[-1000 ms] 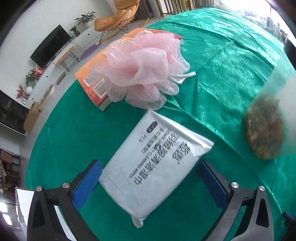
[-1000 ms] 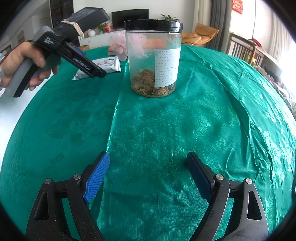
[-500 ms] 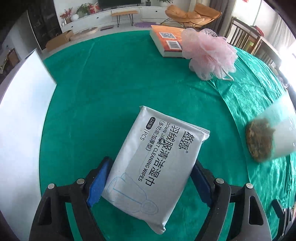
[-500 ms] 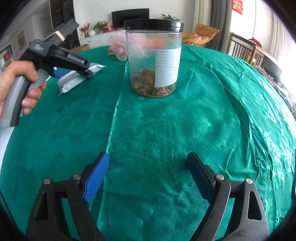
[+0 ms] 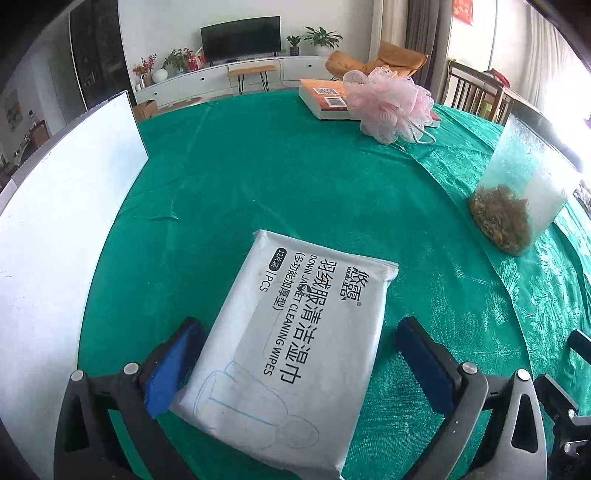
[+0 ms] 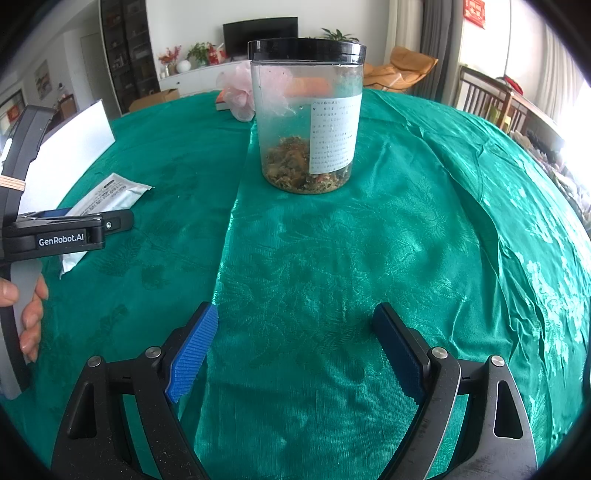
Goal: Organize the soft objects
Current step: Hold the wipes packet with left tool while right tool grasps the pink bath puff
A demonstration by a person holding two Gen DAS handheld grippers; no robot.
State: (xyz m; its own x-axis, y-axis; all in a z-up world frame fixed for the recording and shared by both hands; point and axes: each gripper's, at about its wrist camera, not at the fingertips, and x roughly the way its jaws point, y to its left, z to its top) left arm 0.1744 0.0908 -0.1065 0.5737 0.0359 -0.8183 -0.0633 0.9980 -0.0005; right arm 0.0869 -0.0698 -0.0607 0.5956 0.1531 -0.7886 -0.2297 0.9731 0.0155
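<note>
Wipes pack (image 5: 295, 343) lies flat at six o'clock between the left gripper (image 5: 299, 354) – jaws just reopened, spread – apparently set down.

A home living and dining room.

A television (image 5: 241, 37) hangs above a long white sideboard (image 5: 221, 79) lined with potted plants (image 5: 320, 36), an orange lounge chair (image 5: 384, 61) sits by grey curtains (image 5: 421, 29), and wooden dining chairs (image 5: 476, 94) ring a table draped in green brocade cloth (image 5: 295, 177).
</note>
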